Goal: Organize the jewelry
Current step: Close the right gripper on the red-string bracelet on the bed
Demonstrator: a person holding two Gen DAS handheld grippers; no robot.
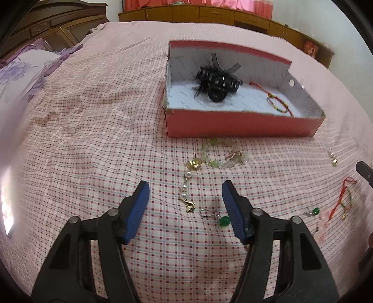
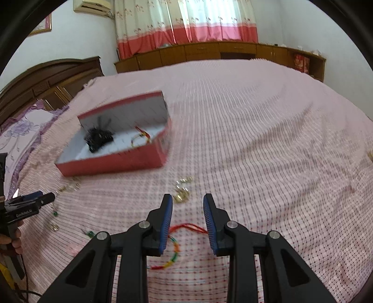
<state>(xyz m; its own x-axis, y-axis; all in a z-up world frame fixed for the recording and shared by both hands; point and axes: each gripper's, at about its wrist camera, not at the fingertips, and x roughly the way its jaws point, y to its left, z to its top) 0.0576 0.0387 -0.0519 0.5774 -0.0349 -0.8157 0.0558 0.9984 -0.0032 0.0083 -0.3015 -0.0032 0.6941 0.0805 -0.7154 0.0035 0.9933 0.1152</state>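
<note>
On the pink checked bedspread (image 1: 93, 139), a pearl-and-gold bracelet (image 1: 186, 186) lies between the released left claw (image 1: 185, 188); right claw (image 2: 187, 205) released.

Pink checked bedspread (image 1: 93, 139) over the whole bed, purple floral pillow (image 1: 21, 70) by the dark wooden headboard (image 2: 46, 77), low wooden cabinets (image 2: 209, 51) under pink-trimmed curtains (image 2: 186, 21), AC unit (image 2: 92, 5) up top.

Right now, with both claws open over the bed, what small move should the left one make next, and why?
Probably lower the left claw straight down onto the pearl-and-gold chain lying on the checked pink bedspread. Its jaws are open and empty with the chain lying between them, and the open red cardboard box just beyond already holds a black hairpiece and a red braided cord bracelet.
</note>
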